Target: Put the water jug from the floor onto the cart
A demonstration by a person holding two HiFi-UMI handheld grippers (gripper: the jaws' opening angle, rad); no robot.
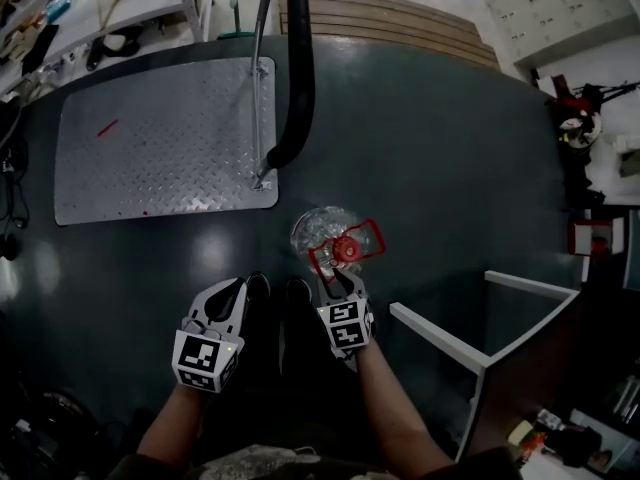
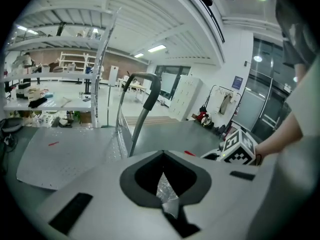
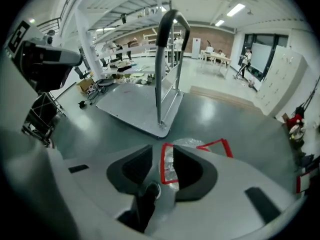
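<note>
At the bottom of the head view, the left hand-held gripper (image 1: 240, 286) hovered over the dark floor (image 1: 440, 158) with its jaws drawn narrow and nothing clamped. Just to its right, the right hand-held gripper (image 1: 334, 276) pointed steeply down with its jaws standing wide. The jug's red handle (image 3: 163, 165) stood in the gap between them, with the pads not pressing on it. The clear water jug (image 1: 318, 230) with its red cap (image 1: 345, 251) stood upright on the floor at frame centre. Farther off, toward the upper left, lay the cart (image 1: 150, 143), its metal deck bare and its black-gripped push handle (image 1: 298, 78) rising at the edge nearest the jug.
</note>
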